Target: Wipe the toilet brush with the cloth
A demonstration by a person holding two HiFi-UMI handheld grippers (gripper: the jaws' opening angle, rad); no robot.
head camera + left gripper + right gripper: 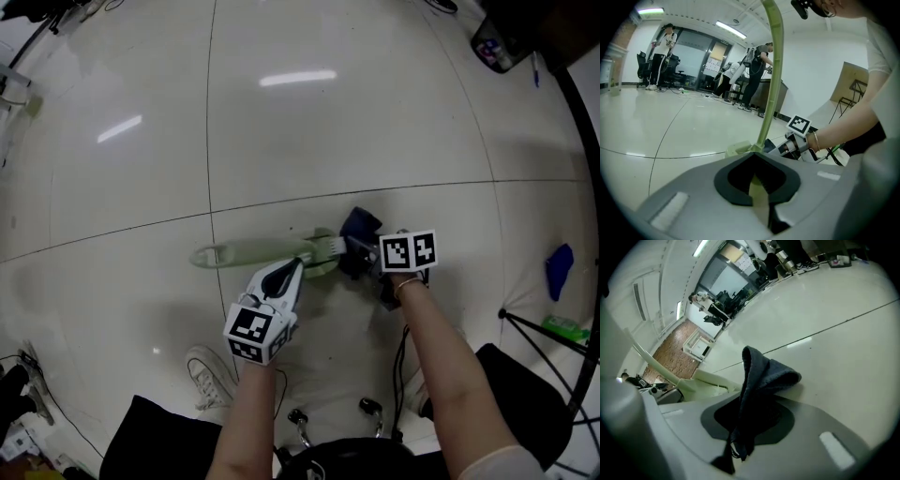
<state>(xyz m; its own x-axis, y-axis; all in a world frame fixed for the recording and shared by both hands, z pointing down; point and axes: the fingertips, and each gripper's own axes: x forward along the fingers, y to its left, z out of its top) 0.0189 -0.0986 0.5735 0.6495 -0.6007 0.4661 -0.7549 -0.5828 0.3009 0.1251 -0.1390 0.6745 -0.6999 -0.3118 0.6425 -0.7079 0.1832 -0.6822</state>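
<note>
- Fingers (724,183) of the left gripper (757,173) are shut tight on the pale green toilet brush (248,253), close to its head end.
- Fingers (710,420) of the right gripper (750,416) are shut on a dark blue cloth (764,376). The cloth sticks up out of them in a folded bunch.
- From the head view, the toilet brush is low over the floor (328,122), in the middle. Its long handle points to the left. Its white bristles (336,246) are at the right end.
- The cloth is just beside the bristles, on their right side. I cannot tell if it touches them.
- The 2 grippers are near each other. The left one comes at the brush from below, and the right one is at the right of the cloth.
- Each gripper has a marker cube with black and white squares, 1 on the left (257,333) and 1 on the right (408,251).
- 2 bare arms reach down to the grippers from the bottom edge.
- A white shoe (211,370) is on the floor near the left arm.
- A blue thing (560,270) and a green thing (565,326) lie far to the right, well apart from the brush.
- From the left gripper view, the handle goes up and bends over at the top. People (663,51) stand far back in the room.
- The floor is made of big, pale, shiny tiles with thin dark lines between them.
</note>
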